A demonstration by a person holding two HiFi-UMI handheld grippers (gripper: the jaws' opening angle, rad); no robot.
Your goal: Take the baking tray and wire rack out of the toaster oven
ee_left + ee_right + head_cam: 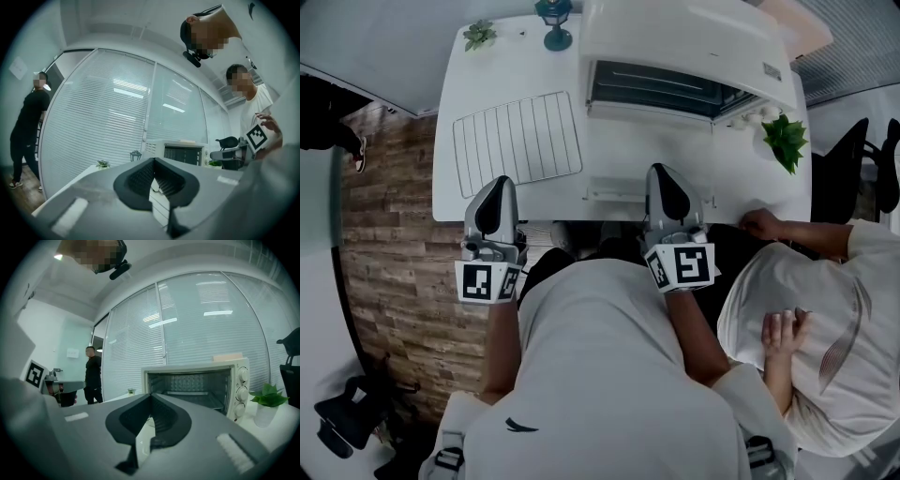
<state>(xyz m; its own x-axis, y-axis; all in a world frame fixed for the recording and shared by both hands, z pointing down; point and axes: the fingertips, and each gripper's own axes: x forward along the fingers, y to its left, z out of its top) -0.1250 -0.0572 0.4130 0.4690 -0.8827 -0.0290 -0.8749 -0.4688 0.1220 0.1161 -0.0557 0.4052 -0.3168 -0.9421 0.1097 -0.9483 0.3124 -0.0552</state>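
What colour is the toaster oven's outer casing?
White. The toaster oven shows best in the right gripper view.

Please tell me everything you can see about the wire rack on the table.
The wire rack is a thin, metal-looking rectangular frame with many parallel bars. It lies flat on the white table, left of the open toaster oven in the head view, slightly turned. Nothing rests on it. The left gripper is close to its near edge.

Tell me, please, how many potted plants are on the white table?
2: a small plant at the far left corner of the table, and a larger plant just right of the toaster oven. Another could be hidden behind the oven.
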